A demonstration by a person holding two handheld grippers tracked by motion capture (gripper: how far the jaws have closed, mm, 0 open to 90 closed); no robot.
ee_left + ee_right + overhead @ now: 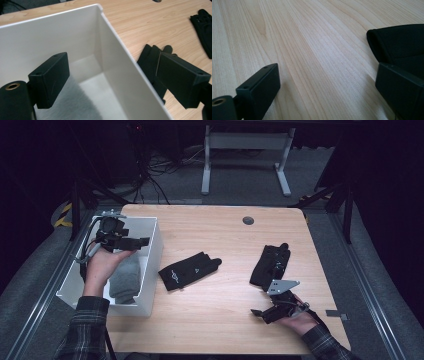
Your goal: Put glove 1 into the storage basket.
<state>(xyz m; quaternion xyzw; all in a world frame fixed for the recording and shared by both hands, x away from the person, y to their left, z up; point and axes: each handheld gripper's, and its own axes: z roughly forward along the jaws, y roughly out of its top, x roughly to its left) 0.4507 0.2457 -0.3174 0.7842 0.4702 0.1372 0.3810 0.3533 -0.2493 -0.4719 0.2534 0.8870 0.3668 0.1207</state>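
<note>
Evidently a sorting job: soft goods going into the white bin [150,270].

Grey folded cloth [125,277] — lies on the bin floor, below and just behind the left gripper [131,241], which hangs above the bin. Looks like thick knit or fleece: light, limp, not slippery, nothing to break. In the left gripper view the fuzzy grey surface [75,105] sits under the near jaw.

Left gripper jaws: spread wide, nothing between the pads. One jaw hangs over the bin interior, the other past the bin wall [130,75], over the table.

Nearer black glove [189,270] — flat on the wood, just beyond the far jaw of the left gripper and outside the bin wall; seen again at [150,62]. Probably the next piece. Soft, floppy, will drape and fold when lifted. Best hold, I judge: pinch across the cuff or palm where layers stack, not the fingertips.

Second black glove [270,265] — ahead of the right gripper [260,312], off its right jaw in the right gripper view [402,42], close to that jaw but not between the two.

Right gripper jaws: open, bare table [312,50] between them, held low by the person's hand.
</note>
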